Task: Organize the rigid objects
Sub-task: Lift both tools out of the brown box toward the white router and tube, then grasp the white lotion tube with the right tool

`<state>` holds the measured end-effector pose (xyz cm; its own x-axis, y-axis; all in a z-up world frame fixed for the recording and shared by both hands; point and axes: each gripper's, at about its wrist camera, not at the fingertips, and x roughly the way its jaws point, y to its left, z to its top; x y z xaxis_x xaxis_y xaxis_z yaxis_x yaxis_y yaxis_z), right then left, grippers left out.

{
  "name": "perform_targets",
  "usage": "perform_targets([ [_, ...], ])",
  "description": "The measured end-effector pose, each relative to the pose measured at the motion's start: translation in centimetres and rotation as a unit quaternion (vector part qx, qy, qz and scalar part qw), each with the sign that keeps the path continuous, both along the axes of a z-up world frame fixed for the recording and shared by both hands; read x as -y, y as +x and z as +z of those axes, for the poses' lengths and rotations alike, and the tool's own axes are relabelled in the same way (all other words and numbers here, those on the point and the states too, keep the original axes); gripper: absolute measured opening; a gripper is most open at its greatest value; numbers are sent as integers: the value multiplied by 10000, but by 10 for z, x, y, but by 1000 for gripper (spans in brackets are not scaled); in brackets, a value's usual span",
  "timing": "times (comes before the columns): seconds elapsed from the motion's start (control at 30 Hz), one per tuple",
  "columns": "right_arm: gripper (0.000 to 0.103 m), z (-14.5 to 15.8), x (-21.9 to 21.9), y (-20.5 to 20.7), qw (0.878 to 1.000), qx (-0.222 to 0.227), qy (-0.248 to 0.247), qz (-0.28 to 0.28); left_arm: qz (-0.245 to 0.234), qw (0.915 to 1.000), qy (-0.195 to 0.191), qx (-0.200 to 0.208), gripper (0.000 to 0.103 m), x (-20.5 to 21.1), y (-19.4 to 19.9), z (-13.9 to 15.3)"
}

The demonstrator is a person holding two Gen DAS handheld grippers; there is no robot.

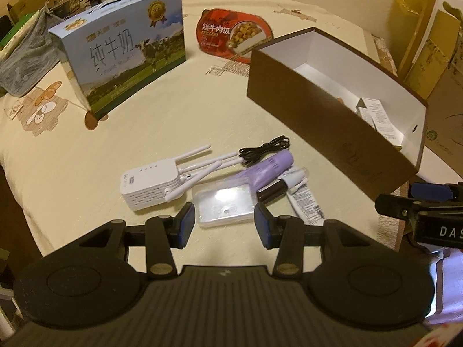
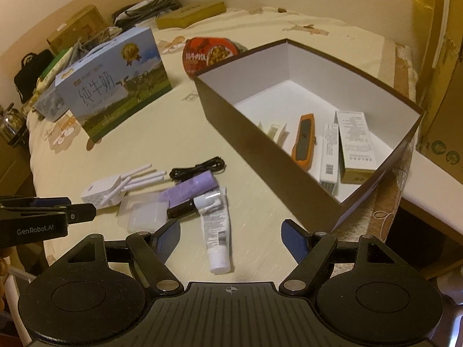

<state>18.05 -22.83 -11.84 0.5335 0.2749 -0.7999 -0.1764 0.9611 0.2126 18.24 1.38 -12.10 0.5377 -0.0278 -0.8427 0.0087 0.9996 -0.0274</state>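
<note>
A brown box (image 2: 254,127) with a white inside holds an orange tool (image 2: 303,141) and two white cartons (image 2: 354,141). On the cloth lie a white router with antennas (image 1: 150,185), a clear plastic case (image 1: 224,204), a purple tube (image 1: 266,170), a black cable (image 1: 264,149), a dark stick (image 1: 270,192) and a white tube (image 2: 217,231). My left gripper (image 1: 221,224) is open, jaws either side of the clear case's near edge. My right gripper (image 2: 230,238) is open over the white tube's lower half.
A blue milk carton box (image 1: 124,55) stands at the back left and a red food tray (image 1: 231,34) lies behind the brown box (image 1: 318,121). Bags and boxes crowd the far left edge (image 2: 43,66). Cardboard boxes (image 2: 442,110) stand at the right.
</note>
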Motion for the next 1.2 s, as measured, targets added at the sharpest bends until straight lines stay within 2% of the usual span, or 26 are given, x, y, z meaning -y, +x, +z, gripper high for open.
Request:
perform_targets([
  [0.4, 74, -26, -16, 4, 9994, -269, -132, 146, 142, 9997, 196, -25, 41, -18, -2, -14],
  [0.87, 73, -57, -42, 19, 9982, -294, -324, 400, 99, 9983, 571, 42, 43, -53, 10, -39],
  [1.03, 62, -73, -47, 24, 9972, -376, -430, 478, -177, 9967, 793, 85, 43, -66, 20, -49],
  [1.2, 56, -89, -49, 27, 9966, -513, -463, 453, -474, 9939, 995, 60, 45, -77, 30, -61],
])
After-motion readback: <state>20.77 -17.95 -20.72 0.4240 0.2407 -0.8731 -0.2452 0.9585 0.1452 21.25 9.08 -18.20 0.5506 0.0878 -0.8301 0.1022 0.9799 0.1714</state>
